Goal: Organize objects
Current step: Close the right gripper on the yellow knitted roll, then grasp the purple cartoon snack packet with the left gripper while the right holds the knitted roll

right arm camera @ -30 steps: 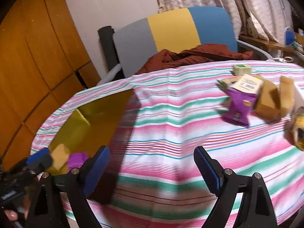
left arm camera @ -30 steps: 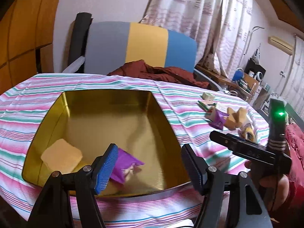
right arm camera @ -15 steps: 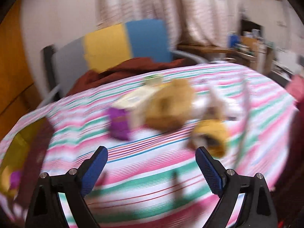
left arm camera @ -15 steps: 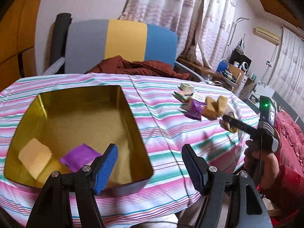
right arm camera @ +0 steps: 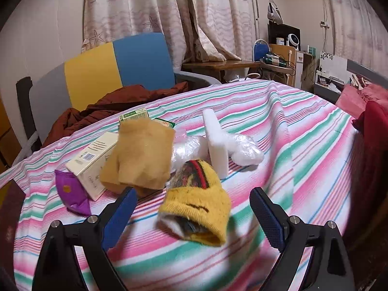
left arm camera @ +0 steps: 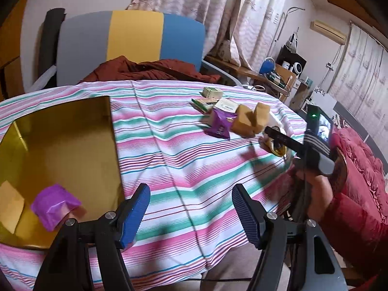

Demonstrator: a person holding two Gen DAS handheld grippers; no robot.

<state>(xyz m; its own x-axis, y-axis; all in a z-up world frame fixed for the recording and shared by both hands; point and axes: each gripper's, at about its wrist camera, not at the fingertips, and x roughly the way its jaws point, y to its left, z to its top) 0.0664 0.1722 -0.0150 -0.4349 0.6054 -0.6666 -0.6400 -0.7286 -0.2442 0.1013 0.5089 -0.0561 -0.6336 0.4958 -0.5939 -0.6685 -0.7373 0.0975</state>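
A: Right claw [right arm camera: 191, 215] — spread wide, nothing pinched; yellow sock [right arm camera: 196, 208] lies on the tabletop [right arm camera: 303, 145] just ahead, between the blue pads but untouched. Left claw [left arm camera: 190, 208] also spread, empty, over bare striped cloth beside the gold tin [left arm camera: 60, 145].

B: Progress?

A: Early, I'd judge. Tin holds 2 things I can make out: a purple packet [left arm camera: 54, 206] and a tan sponge [left arm camera: 11, 206] at its near left corner. The rest sits in a cluster well apart from the tin — tan sponges [right arm camera: 143, 155], white carton [right arm camera: 94, 162], another purple packet [right arm camera: 71, 194], green boxes [left arm camera: 208, 98], white foam block [right arm camera: 217, 143], clear plastic wrap [right arm camera: 245, 150], plus the sock.

B: What does each view give?

A: Only the left view shows the tin's contents and the person's hand [left arm camera: 315, 194] gripping the right tool. Only the right view shows the foam block and wrap clearly, and the sock's striped cuff; from the left, the sock is mostly hidden behind the right tool.

B: Next candidate?

A: Likely the sock, as the nearest piece.
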